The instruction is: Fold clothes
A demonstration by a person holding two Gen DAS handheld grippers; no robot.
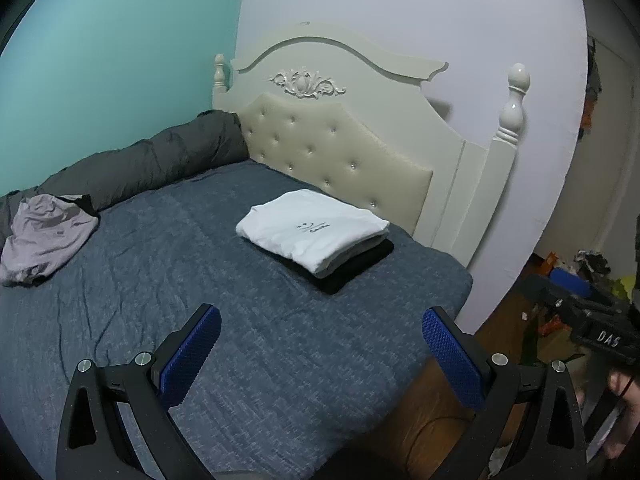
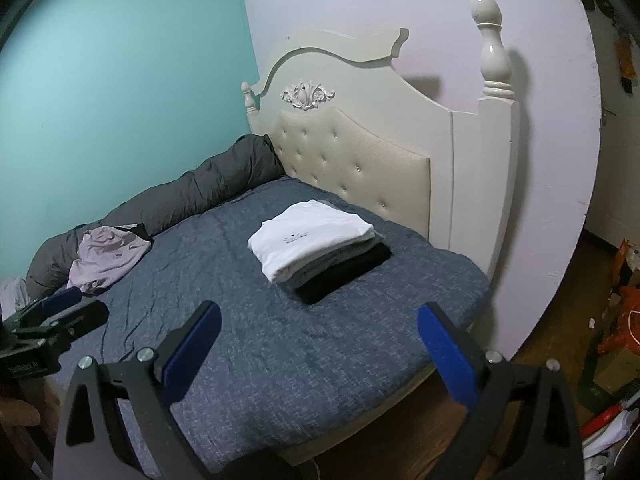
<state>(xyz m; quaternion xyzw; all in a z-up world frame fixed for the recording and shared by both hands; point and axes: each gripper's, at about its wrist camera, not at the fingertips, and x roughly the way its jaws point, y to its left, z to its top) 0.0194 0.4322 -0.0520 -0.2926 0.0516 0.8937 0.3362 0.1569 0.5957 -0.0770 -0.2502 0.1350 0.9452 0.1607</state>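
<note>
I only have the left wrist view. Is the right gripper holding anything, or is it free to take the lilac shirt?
Observer: It is free. The right gripper is open, with only the blue bedspread showing between its fingers.
Operator: What is in the folded stack?
Observer: I cannot count the pieces, but the right wrist view shows grey layers between the white top piece and the black bottom piece.
</note>
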